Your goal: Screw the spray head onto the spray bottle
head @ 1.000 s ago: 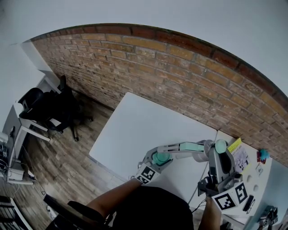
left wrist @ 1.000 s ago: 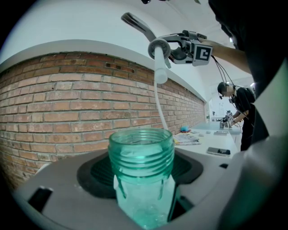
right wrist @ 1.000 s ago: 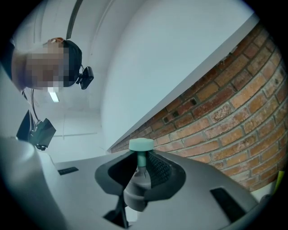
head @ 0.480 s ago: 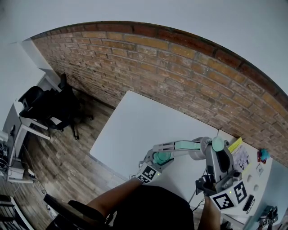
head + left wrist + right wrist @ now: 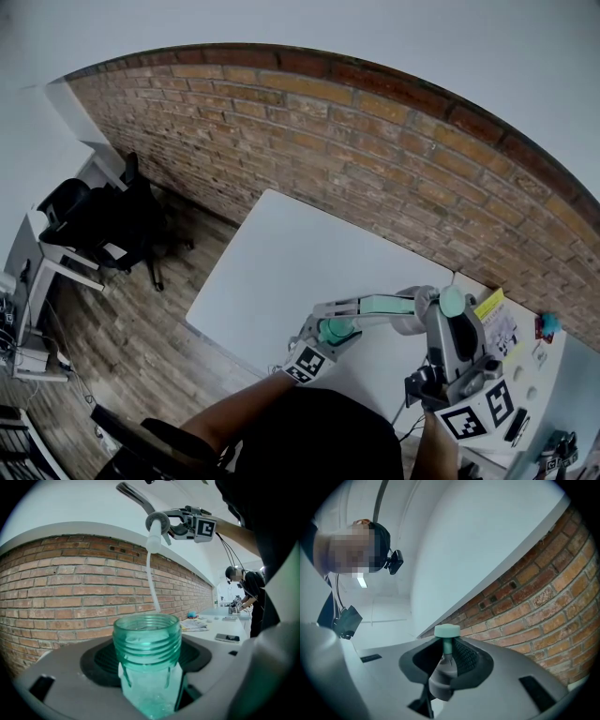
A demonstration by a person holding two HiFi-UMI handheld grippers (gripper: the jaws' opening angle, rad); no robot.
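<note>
L gripper (image 5: 147,681) fingers clamp spray bottle (image 5: 146,639); R gripper (image 5: 447,657) fingers grip spray head (image 5: 447,631) — its tube (image 5: 150,578) near neck.

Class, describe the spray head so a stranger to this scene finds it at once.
Before the brick wall, above the white table, the right tongs grip the spray head. It is grey with a thin white tube hanging down, unlike the green bottle in the left tongs.

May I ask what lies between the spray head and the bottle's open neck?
Only the white dip tube, hanging from the spray head toward the bottle; the left gripper view shows it.
</note>
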